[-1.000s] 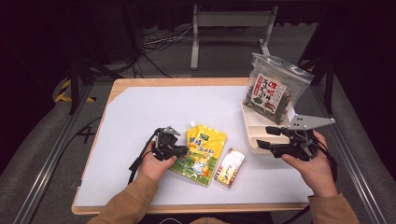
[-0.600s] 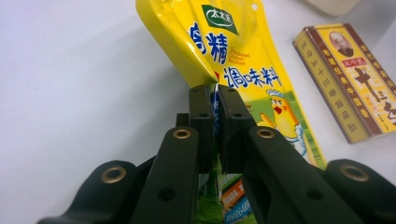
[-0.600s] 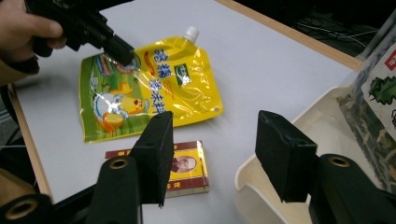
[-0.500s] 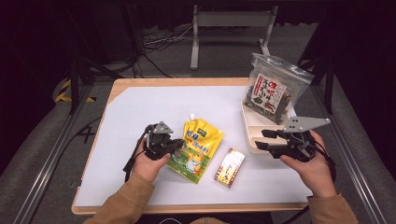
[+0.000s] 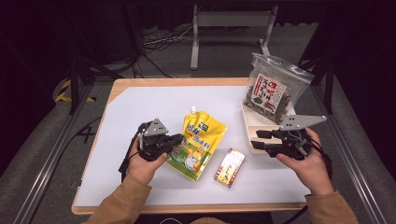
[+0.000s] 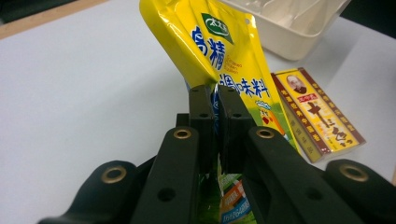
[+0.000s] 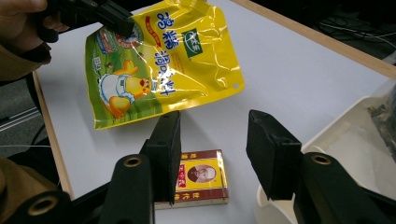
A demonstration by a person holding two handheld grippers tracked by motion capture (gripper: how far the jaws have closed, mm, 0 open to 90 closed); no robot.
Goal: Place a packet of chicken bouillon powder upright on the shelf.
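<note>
Left gripper clamps pouch mid-frame, raised | right gripper half-open, just closing, empty, above box | risk: we grip one edge; pouch may slip.

The yellow pouch reads "鸡精" and "调味料" under a green "太太乐" logo; the small box's characters are unclear

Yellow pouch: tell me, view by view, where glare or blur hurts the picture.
High view: the yellow pouch is evenly lit and its print too small to read. Left gripper view: the left hand-held gripper pinches it, with soft blur on the near jaws. Right gripper view: white glare streaks cross the foil, and the small box below stays sharp.
</note>
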